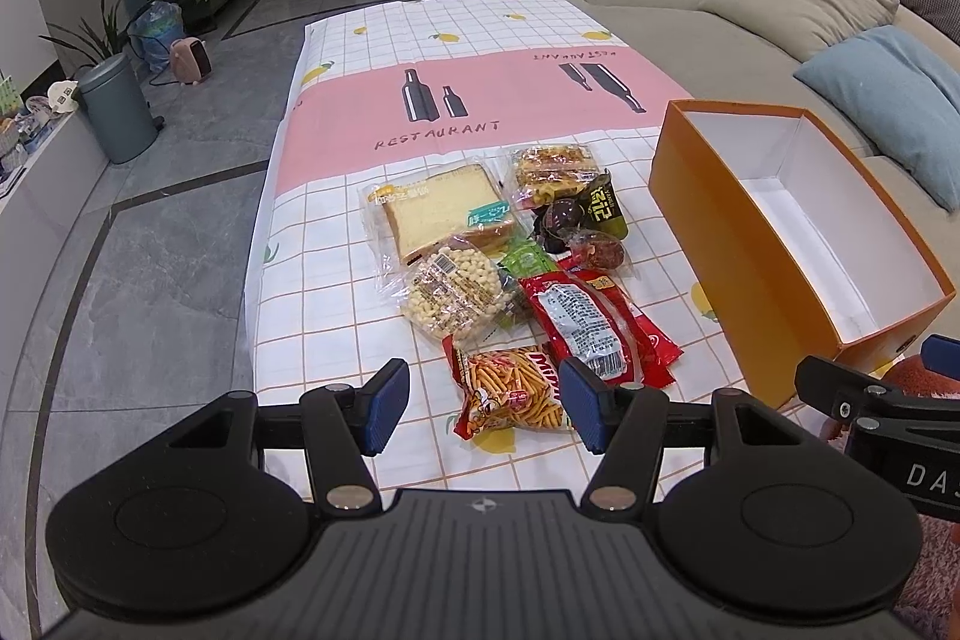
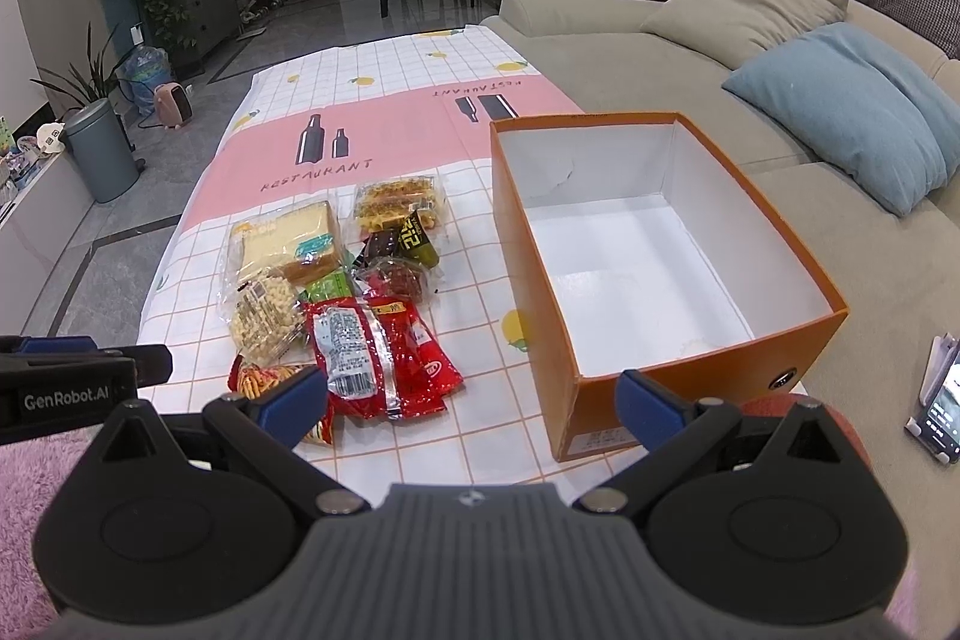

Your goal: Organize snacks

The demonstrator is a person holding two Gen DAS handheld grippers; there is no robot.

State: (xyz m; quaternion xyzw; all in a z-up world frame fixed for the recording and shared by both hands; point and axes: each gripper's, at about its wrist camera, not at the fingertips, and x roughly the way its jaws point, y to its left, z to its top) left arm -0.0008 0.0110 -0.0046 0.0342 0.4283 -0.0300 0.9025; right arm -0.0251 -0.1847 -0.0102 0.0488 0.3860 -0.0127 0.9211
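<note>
Lying beyond left tool point(image 1: 480, 403): snacks point(image 1: 510, 274)

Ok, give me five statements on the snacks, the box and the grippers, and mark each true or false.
1. The orange box holds no snacks. True.
2. The left gripper is shut on the stick snack bag. False: its jaws stand open above the bag and hold nothing.
3. The bread lies on the far side of the red pack from the grippers. True.
4. The box lies tipped on its side. False: it stands upright with its opening up.
5. The right gripper holds the red pack. False: its jaws are open and empty, with the pack on the cloth.
</note>
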